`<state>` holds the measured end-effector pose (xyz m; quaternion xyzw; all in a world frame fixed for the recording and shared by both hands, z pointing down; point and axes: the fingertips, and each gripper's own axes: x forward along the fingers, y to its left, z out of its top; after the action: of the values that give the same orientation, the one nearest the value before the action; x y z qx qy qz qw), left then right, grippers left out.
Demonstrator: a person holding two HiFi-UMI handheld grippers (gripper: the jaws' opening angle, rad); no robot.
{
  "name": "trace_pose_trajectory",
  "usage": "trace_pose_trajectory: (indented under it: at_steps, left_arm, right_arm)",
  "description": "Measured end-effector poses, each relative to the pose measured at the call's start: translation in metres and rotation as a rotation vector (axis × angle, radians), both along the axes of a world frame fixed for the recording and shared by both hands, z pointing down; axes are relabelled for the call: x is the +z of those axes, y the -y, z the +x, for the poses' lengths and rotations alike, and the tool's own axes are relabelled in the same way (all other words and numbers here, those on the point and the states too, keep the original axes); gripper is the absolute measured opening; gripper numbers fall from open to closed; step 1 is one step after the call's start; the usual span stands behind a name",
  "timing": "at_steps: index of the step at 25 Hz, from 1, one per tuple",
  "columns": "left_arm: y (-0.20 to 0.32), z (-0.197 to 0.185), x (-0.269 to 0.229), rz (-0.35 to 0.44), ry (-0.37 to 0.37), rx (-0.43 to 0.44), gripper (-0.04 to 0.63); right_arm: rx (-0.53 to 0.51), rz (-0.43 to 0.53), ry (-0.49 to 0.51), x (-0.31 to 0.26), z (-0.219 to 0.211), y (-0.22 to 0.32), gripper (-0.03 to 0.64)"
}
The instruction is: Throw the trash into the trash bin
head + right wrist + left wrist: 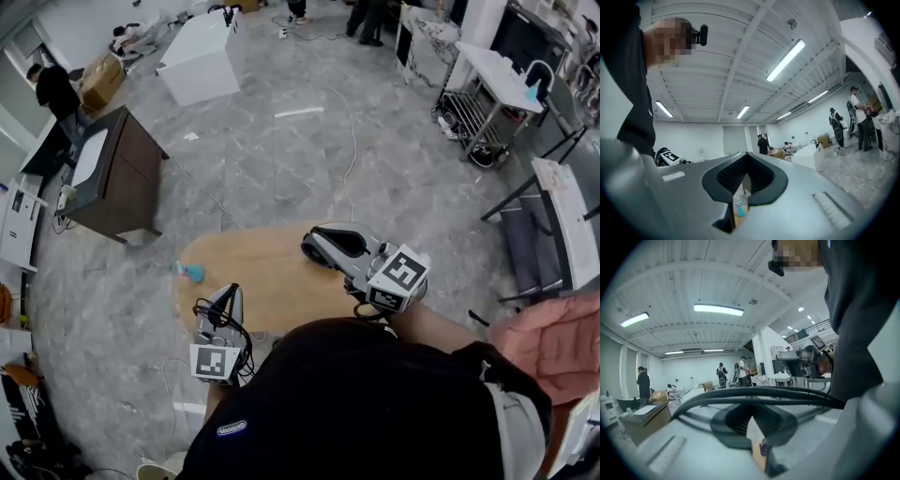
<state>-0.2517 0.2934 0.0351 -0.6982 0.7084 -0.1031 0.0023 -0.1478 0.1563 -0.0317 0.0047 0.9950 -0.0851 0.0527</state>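
— Black top of the wearer fills the near edge of the head view, with both claws held just in front of it over the table. Status?

— Left gripper (232,294): jaws together, nothing between them. Its own view shows only a slit of table past the pads, and a cable loops across its body. Right gripper (309,248): same, jaws closed and empty, pointing left across the wooden table (272,286).

— Trash?

— Small teal-and-pink item (190,272) on the table by its left edge. It's ahead and left of the left gripper, apart from both claws, untouched. The right gripper view catches it through the slit between its jaws, so that claw is roughly lined up with it.

— Step?

— My read: pre-grasp. Nothing is picked up, so the task is at its start.

— What does the next move need?

— Open a claw first, since both are closed. Left is nearer, right is the one aimed at it. The item sits close to the rim, so a shove could knock it to the floor. Approach from above or from the table side and close gently. It looks light.

— Bin?

— Can't pick one out in any view. Beyond the table there's grey stone-pattern floor, a dark desk (117,173) to the left, a metal cart (473,122) to the right, a white box (202,61) further back and a person (54,89) at far left. The bin has to be located before the carry.
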Motion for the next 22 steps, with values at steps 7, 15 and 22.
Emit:
trace_pose_trajectory:
  at_steps: [7,15,22]
  left_arm:
    - [0.003,-0.002,-0.003,-0.009,-0.011,0.008,0.000]
    - [0.034,0.025,-0.013,0.000,-0.014,0.117,0.000]
    - [0.050,0.048,-0.008,-0.036,-0.010,0.188,0.000]
  right_arm:
    - [-0.047,0.023,-0.049,-0.004,-0.014,-0.022,0.028]
    - [0.001,0.054,-0.052,-0.003,0.008,-0.018,0.029]
    - [0.066,0.035,-0.032,0.004,0.033,-0.001,0.029]
